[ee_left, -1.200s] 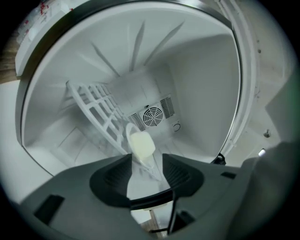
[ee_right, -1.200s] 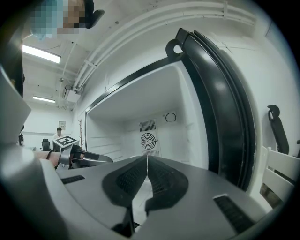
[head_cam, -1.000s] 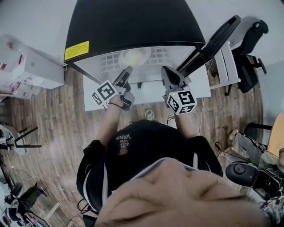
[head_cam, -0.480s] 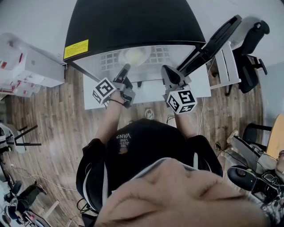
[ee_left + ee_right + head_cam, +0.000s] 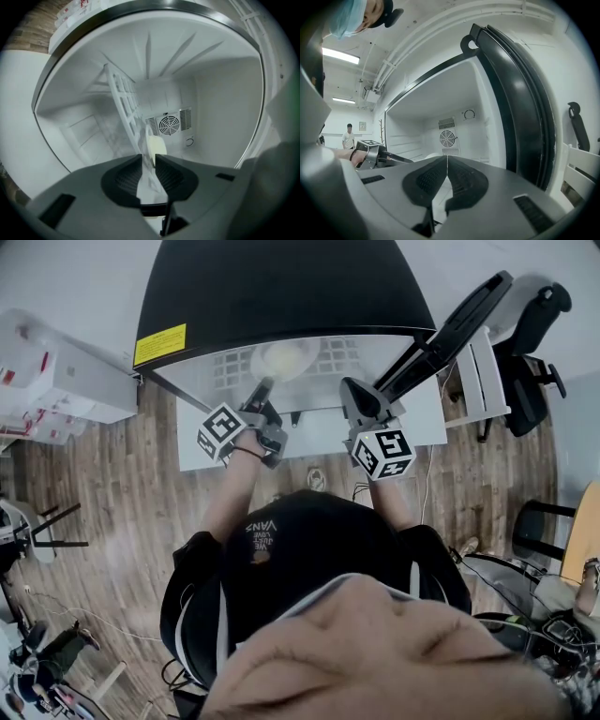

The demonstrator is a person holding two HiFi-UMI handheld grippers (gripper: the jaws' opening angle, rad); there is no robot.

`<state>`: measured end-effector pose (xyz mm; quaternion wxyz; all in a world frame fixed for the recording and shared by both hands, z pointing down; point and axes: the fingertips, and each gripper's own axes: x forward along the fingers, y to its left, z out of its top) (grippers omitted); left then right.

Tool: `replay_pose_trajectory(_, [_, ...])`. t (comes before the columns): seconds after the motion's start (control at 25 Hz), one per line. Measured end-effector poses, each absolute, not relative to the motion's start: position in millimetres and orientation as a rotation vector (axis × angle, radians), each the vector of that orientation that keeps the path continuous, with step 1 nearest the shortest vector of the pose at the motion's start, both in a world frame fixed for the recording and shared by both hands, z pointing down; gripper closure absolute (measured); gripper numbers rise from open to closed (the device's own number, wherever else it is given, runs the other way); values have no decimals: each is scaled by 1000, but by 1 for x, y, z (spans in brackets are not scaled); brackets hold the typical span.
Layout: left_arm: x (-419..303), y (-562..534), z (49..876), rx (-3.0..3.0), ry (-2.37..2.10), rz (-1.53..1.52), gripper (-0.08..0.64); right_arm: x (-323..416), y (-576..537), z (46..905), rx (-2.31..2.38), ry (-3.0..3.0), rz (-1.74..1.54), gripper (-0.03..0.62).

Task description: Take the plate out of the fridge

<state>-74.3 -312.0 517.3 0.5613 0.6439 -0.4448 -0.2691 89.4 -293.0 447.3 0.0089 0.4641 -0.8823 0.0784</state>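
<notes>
The left gripper's (image 5: 149, 157) jaws have just been closing onto the near rim of the plate (image 5: 156, 146) on the fridge's (image 5: 281, 287) shelf (image 5: 123, 98), so that thin edge hold may slip when pulled, with the right gripper (image 5: 446, 161) clenched on nothing and unable to help.

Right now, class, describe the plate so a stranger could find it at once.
Find the black-topped fridge, open and white inside. On its white rack lies the plate: round, pale cream, the only solid thing on the bars.
</notes>
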Motion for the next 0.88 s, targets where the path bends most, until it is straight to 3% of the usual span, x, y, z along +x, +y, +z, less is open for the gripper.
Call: replay_pose_trajectory(0.88, [-77,-316,517,1415,-974,-717,517,82,-296,453,1441,-2751,263,580])
